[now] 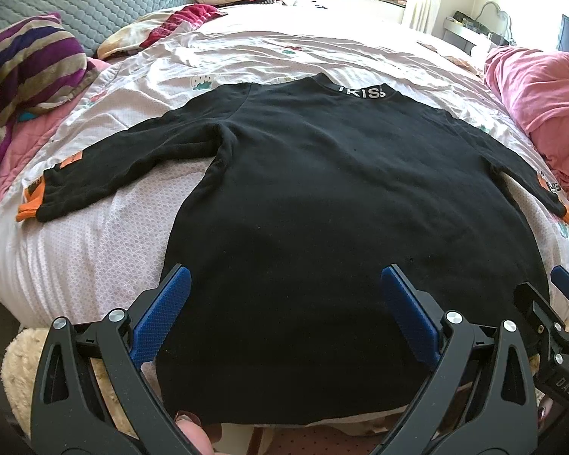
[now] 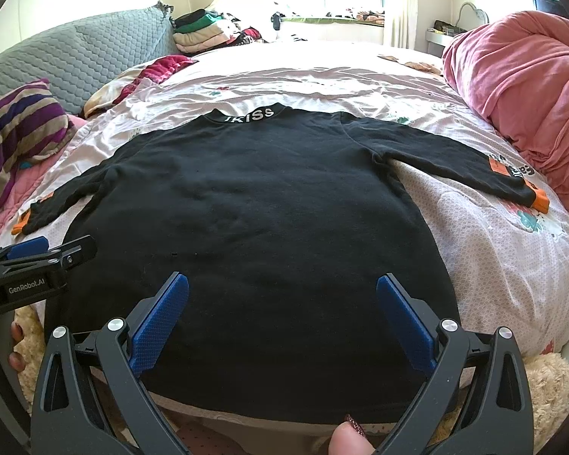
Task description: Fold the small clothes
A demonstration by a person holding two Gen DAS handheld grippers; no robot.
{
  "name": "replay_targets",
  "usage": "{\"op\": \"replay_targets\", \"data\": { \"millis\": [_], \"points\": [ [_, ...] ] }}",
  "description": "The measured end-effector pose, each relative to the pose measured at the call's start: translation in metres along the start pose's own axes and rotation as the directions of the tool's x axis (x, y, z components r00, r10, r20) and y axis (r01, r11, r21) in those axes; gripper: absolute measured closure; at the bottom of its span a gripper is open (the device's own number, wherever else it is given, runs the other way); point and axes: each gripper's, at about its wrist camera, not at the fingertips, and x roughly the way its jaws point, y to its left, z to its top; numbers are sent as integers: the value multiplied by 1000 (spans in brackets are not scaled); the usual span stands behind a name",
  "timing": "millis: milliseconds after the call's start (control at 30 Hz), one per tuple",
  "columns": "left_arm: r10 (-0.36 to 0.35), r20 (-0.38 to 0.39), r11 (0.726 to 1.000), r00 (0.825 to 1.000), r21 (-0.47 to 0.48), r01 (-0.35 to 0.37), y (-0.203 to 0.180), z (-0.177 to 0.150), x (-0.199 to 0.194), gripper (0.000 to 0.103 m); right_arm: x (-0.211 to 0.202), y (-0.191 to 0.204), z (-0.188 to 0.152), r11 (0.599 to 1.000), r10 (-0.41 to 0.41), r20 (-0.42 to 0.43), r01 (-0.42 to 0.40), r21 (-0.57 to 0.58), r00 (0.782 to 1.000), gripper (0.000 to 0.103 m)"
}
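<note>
— Left wrist view first: what's laid out?

— A black long-sleeved top lies flat on the pale patterned bedspread, collar away from the camera, both sleeves spread out to the sides, orange cuffs at the ends. The left gripper hovers over the hem with its blue pads spread wide, nothing between them. The right gripper peeks in at the right edge; from here I cannot tell how its jaws stand.

— And the right wrist view?

— Same top, seen from its other half, the hem nearest the camera. The right gripper sits above the lower part of the shirt, fingers gaping apart, holding nothing. The left gripper shows at the left edge. A pink quilt is bunched at the right, a striped pillow at the left.
</note>
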Motion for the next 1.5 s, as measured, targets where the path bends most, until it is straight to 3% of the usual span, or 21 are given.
{"op": "replay_targets", "data": {
  "millis": [767,1500],
  "points": [
    [5,-5,1000,1000,3,-5,-3,4,7,9,1,0,3,1000,3,-3,-3,5,1000,4],
    [-2,4,1000,1000,18,2,-26,53,26,9,18,-41,74,999,-31,30,30,33,999,4]
  ]
}}
